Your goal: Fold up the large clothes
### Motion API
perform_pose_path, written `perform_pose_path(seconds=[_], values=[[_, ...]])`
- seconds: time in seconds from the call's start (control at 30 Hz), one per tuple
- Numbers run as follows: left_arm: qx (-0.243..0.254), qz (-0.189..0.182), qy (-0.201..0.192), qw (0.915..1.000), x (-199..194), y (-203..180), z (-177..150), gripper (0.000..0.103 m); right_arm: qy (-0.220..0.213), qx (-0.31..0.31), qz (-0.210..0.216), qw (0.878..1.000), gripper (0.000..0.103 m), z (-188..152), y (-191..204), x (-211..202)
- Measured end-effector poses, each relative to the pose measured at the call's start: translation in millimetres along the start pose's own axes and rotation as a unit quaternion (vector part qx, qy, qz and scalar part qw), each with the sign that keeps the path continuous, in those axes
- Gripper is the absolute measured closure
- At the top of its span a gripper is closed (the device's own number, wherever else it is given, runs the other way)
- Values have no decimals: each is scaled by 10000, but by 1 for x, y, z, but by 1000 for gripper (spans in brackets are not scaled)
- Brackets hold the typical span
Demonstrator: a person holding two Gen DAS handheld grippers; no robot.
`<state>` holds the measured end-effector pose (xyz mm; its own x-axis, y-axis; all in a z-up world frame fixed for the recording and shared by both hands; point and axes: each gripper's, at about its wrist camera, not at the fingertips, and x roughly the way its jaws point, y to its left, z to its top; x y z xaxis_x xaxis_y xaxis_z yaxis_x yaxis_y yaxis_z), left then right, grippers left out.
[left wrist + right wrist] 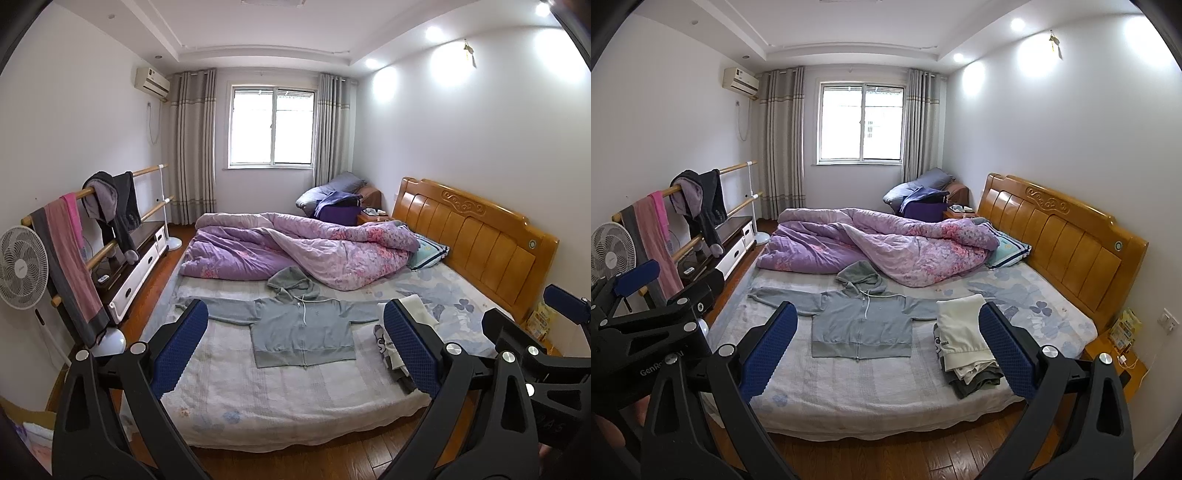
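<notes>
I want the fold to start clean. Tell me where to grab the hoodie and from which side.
The hoodie lies flat, front up, zip closed, sleeves spread, hem toward the near edge of the bed. Probably best: left gripper takes the left sleeve near its cuff, coming from above on the near side, and folds it across the chest. Both grippers are open and well short of it. The folded stack crowds the right sleeve.

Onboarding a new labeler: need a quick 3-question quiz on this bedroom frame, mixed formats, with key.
1. True or false: the grey zip hoodie lies spread flat on the bed, sleeves out.
2. The stack of folded clothes sits on which side of the hoodie in the right wrist view? A) left B) right C) on top of it
3. Fill in: the left gripper and right gripper are both ____, holding nothing.

Key: 1 true; 2 B; 3 open
</notes>
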<state>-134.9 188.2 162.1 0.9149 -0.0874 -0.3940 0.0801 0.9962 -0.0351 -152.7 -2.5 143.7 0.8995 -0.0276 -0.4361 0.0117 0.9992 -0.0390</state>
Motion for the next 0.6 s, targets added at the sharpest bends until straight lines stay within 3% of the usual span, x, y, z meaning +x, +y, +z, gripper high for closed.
perform_pose_path(seconds=[0.6], values=[[-14,-1,42,10000,-1,4,0,7,61,-5,-39,10000,8,-1,-2,5]])
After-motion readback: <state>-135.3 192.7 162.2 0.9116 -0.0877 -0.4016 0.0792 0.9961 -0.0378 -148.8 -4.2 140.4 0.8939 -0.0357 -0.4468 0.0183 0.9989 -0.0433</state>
